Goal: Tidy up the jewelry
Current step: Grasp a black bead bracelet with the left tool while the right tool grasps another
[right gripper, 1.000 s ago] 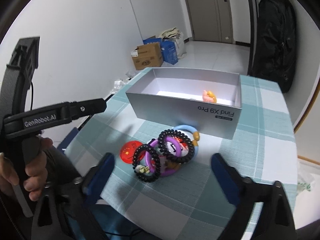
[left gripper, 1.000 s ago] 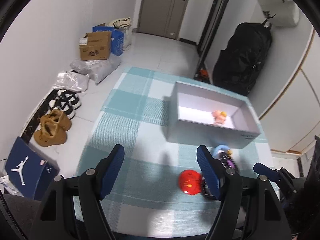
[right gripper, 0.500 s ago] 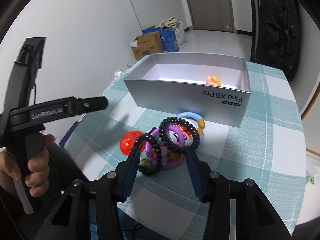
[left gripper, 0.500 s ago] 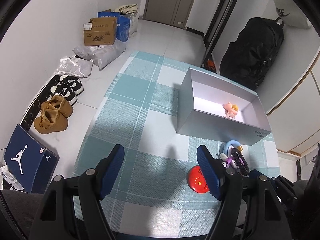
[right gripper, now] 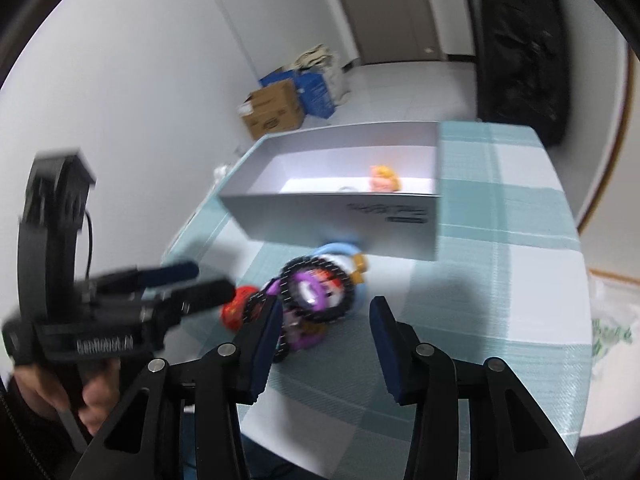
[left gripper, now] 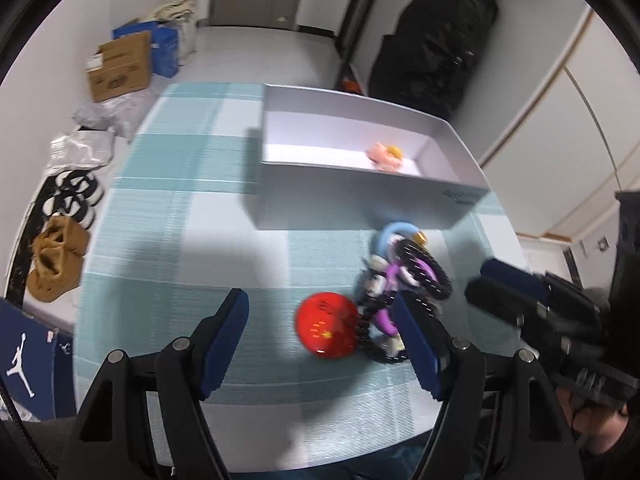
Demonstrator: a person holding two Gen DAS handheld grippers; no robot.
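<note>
On the worktop (left gripper: 168, 208) with a checked teal cloth stands one open grey box (left gripper: 360, 196), and inside it lies one small pink and orange thing (left gripper: 385, 157). The left hand-held gripper (left gripper: 324, 338) has its fingers spread wide and holds nothing, while the right hand-held gripper (right gripper: 324, 334) is about half spread and also holds nothing. Between the box and both hand-held grippers lies one pile: one red disc (left gripper: 326, 330), one blue ring (right gripper: 340, 256), one purple ring (right gripper: 308, 292) and two black coil bands (right gripper: 320, 292), the pile just ahead of the right fingertips.
</note>
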